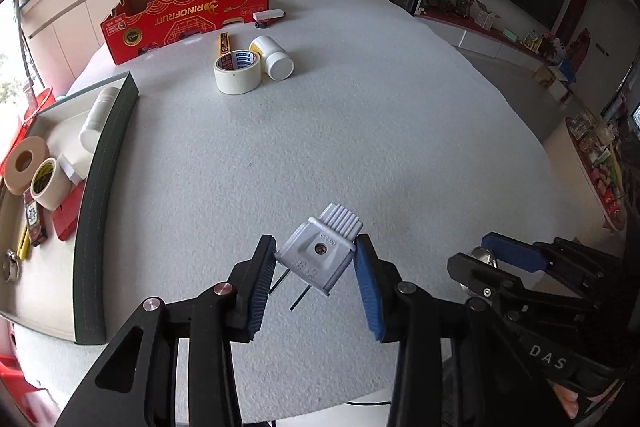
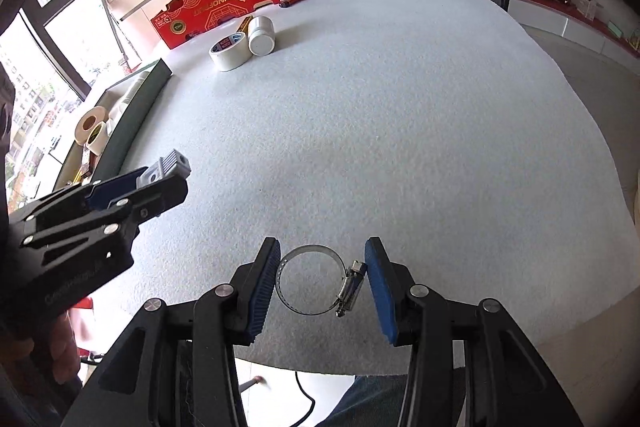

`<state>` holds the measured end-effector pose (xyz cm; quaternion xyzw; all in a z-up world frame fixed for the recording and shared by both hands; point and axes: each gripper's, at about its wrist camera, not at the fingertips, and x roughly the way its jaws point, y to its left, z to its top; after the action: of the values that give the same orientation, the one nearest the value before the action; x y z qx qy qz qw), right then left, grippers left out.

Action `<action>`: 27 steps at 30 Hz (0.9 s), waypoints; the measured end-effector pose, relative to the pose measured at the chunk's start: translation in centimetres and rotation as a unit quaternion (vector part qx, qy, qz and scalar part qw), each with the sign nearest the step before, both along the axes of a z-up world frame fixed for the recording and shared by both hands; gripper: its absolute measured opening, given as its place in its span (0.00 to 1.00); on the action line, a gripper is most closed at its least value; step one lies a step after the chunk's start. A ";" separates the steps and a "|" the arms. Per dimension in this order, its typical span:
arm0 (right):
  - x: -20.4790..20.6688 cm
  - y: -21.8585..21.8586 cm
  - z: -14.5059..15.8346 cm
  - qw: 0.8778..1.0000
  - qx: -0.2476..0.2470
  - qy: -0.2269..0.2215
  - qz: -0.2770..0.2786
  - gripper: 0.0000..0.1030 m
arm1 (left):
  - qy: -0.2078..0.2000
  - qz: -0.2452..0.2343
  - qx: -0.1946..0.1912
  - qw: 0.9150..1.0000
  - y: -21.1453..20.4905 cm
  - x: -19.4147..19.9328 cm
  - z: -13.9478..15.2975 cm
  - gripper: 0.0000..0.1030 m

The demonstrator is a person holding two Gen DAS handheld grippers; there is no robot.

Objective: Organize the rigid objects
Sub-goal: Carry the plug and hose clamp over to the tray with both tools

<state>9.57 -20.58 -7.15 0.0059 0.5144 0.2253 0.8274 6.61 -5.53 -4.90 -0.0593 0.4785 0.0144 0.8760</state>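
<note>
The bench (image 1: 360,131) is wide, white and mostly bare. Along its left edge sits a dark-walled tray (image 1: 104,163), already stocked with rolls of tape, a white bottle, a red card and some small bits, so I judge a good share of the sorting done. At the far-left corner stands a red box (image 1: 180,23), with a white bar (image 1: 269,14) and a dark pen-like thing just beside its right end. In front of the box, toward the far edge, three pieces lie unsorted: a tape roll (image 1: 238,71), a white bottle (image 1: 274,57) on its side touching it, and a yellow stick (image 1: 223,43) just behind the roll. Those, and the two pieces now in hand, look like what is left. The left tool (image 1: 316,263) is closed part-way on a grey plug (image 1: 316,255), its pads pressing the body from both sides, ribbed end pointing away, prongs hanging toward the camera, the plug lifted clear above the near edge. The right tool (image 2: 322,277) holds a clamp (image 2: 312,281) at about the same width: one pad against the steel band, the other against the screw housing, the ring lying flat between them, above the near edge.
</note>
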 end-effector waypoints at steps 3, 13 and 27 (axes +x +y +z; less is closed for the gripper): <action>-0.5 -0.2 0.0 1.000 0.005 0.007 -0.005 0.44 | -0.012 0.011 0.024 1.000 -0.7 -2.0 0.4 0.42; -1.8 0.1 0.5 1.000 0.004 0.012 -0.008 0.44 | -0.031 0.003 0.025 0.999 -1.1 -4.6 1.2 0.42; -2.4 1.1 1.1 1.000 -0.011 0.007 -0.006 0.44 | -0.046 0.016 0.026 0.998 -0.2 -5.7 1.9 0.42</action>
<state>7.16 -19.45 -6.09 0.0018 0.5225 0.2147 0.8252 0.90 -5.69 -2.96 -0.0444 0.4363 0.0379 0.8979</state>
